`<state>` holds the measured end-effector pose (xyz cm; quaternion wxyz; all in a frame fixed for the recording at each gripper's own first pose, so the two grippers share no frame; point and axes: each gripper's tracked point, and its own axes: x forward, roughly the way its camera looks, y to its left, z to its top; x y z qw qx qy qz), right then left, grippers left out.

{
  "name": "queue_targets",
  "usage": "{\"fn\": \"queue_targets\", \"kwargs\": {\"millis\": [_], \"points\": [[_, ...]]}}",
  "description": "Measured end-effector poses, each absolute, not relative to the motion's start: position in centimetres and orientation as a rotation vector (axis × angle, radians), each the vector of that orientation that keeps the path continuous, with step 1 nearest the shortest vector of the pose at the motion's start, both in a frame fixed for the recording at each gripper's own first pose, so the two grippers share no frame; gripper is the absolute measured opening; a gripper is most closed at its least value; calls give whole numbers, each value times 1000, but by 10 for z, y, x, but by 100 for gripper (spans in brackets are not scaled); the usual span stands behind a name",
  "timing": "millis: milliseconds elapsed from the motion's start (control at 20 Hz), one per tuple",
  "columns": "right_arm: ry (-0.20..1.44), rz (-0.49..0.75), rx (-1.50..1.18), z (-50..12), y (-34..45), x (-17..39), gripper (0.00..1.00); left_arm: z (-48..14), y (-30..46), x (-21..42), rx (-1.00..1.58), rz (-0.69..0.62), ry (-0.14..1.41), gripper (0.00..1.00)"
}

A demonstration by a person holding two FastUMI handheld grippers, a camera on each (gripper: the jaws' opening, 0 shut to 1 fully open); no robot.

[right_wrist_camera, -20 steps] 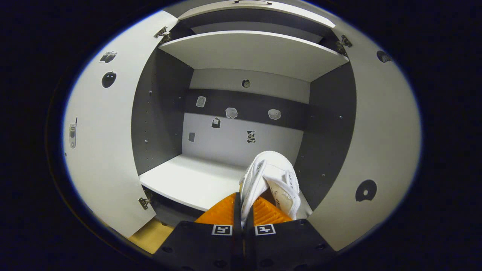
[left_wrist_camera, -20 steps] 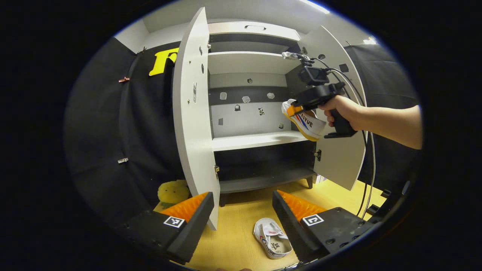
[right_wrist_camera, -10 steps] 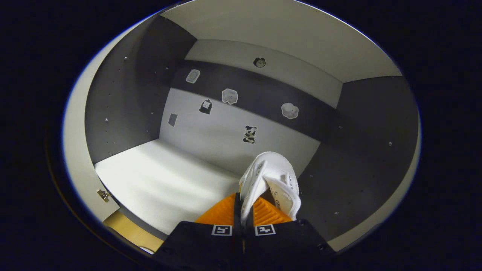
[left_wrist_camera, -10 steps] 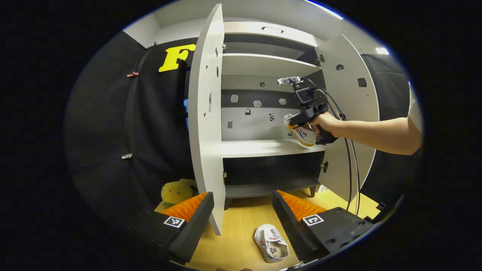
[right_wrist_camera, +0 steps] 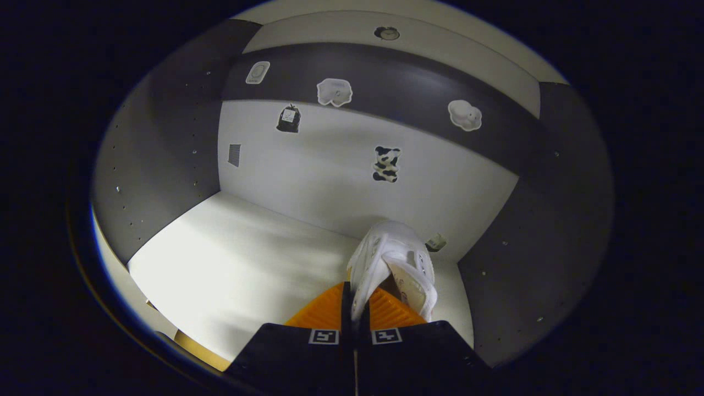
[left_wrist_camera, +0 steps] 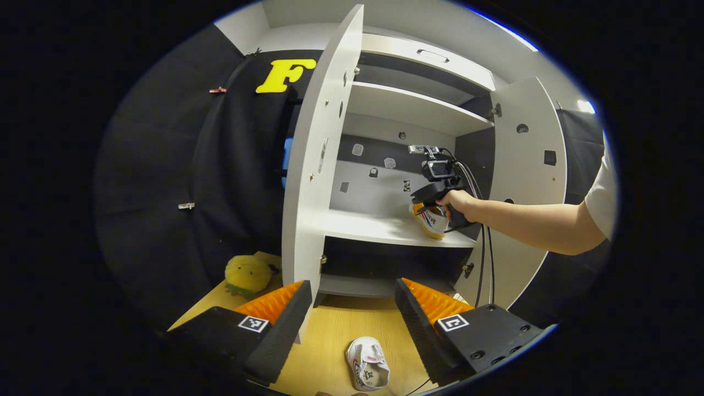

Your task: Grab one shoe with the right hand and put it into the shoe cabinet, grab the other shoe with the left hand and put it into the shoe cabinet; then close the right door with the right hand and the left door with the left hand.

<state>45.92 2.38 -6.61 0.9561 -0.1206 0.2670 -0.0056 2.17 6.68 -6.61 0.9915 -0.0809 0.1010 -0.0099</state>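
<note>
My right gripper is shut on the rim of a white shoe, holding it just above the white middle shelf at the right end of the cabinet. In the left gripper view that shoe and the right gripper sit at the shelf, held by a hand. The other white shoe lies on the wooden floor. My left gripper hangs open above it, apart from it. The left door and the right door both stand open.
A yellow plush toy lies on the floor left of the cabinet. Stickers dot the cabinet's back wall. Black cables hang from the right gripper down past the right door. A dark lower shelf sits below the white one.
The right gripper has carried its shoe deeper into the cabinet and down toward the middle shelf. The left gripper view has drawn back and shifted left; the floor shoe sits lower in it.
</note>
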Motion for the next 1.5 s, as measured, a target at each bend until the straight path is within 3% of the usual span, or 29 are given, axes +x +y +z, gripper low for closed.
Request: {"fn": "queue_targets", "kwargs": {"millis": [300,500,600,650,700,750,900,1200,1500], "points": [[632,-70,-106,-84,24,465,8,-66,76,15,-187,33,212,95],[677,-56,-56,-85,26,449,22,-74,74,11,-207,35,223,95],[650,-43,-17,-74,31,440,40,-86,73,10,-214,35,254,95],[631,-34,-8,-68,34,434,59,-91,71,8,-212,30,262,95],[612,-23,2,-62,37,425,66,-94,70,6,-205,26,267,95],[586,-19,3,-53,38,417,80,-99,69,5,-195,18,276,95],[497,-6,8,-29,43,390,100,-112,65,-2,-159,8,306,95],[350,7,3,0,48,319,100,-143,60,-15,-124,-13,348,95],[320,21,-93,-35,48,228,99,-188,63,-18,-113,-37,408,95]]}}
